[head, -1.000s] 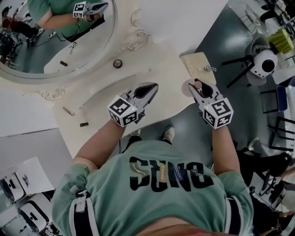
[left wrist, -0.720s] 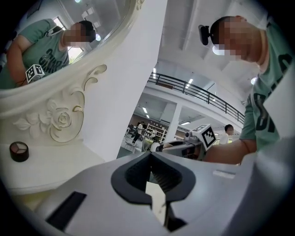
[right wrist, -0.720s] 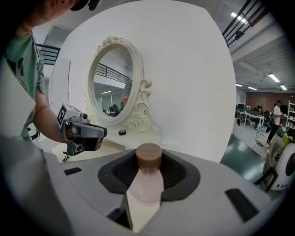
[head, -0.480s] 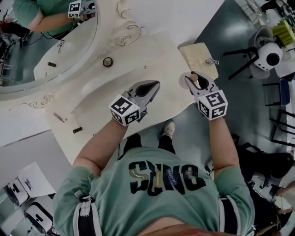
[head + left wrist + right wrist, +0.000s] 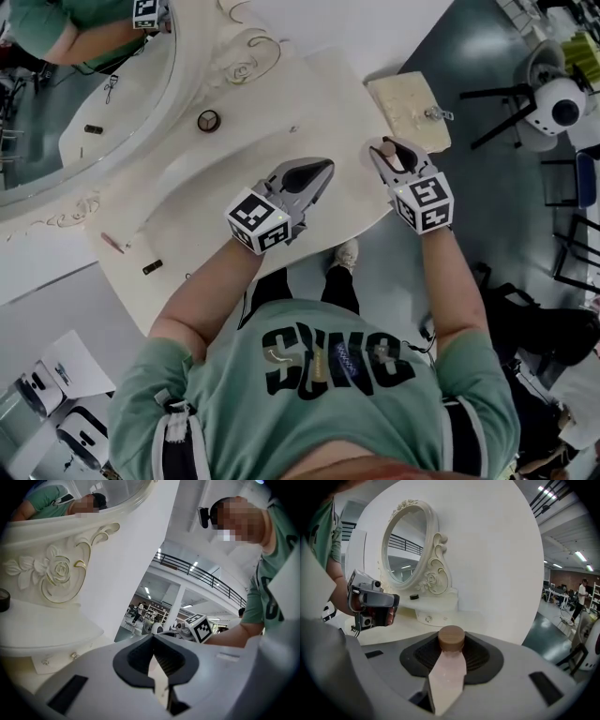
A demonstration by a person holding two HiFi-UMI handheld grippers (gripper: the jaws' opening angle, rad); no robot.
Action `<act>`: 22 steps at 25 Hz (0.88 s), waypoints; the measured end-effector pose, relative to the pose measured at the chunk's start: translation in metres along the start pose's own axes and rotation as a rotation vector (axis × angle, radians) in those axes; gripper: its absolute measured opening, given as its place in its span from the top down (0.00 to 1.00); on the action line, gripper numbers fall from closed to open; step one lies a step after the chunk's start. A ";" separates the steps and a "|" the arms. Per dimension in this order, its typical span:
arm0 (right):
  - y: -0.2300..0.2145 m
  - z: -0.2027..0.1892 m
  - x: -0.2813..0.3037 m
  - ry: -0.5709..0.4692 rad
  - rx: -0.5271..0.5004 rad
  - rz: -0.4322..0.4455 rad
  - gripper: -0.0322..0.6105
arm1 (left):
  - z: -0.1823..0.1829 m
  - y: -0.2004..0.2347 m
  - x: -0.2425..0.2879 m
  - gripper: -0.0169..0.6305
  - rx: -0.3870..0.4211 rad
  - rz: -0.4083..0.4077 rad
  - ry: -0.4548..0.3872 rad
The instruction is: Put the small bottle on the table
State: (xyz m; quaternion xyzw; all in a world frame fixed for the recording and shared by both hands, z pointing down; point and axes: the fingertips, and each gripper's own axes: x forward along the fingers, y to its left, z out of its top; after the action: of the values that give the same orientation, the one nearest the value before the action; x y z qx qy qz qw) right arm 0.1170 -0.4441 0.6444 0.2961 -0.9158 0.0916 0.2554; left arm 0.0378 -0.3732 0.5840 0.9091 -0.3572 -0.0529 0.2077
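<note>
The small bottle (image 5: 446,670) is pale pink with a brown wooden cap. My right gripper (image 5: 451,651) is shut on it, the cap poking out past the fingertips. In the head view the small bottle (image 5: 387,148) and right gripper (image 5: 394,157) hang at the right edge of the cream dressing table (image 5: 225,197). My left gripper (image 5: 324,167) is over the table's middle, shut, with nothing between its jaws. The left gripper (image 5: 153,638) points toward the right one, whose marker cube (image 5: 200,627) shows beyond it.
An oval mirror (image 5: 84,84) in a carved frame stands at the table's back. A small round black item (image 5: 208,120), a pink stick (image 5: 112,243) and a dark piece (image 5: 152,267) lie on the table. A cream side panel (image 5: 403,103) with a knob sits right of it.
The head view has swung, so the table sits higher and further left in the picture. Both grippers hold nearly the same places; the right one, with the bottle, edged slightly toward the table.
</note>
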 end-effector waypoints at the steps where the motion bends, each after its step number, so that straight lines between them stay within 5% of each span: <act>1: 0.000 -0.003 0.002 0.002 0.000 0.001 0.75 | -0.002 -0.001 0.001 0.96 -0.002 -0.003 0.001; 22: 0.008 -0.031 0.015 -0.031 -0.049 0.000 0.75 | -0.012 -0.012 -0.011 0.96 -0.003 -0.009 0.011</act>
State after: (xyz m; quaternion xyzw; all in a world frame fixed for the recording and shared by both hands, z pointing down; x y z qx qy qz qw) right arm 0.1143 -0.4354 0.6786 0.2912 -0.9217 0.0646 0.2481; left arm 0.0400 -0.3536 0.5888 0.9107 -0.3518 -0.0494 0.2110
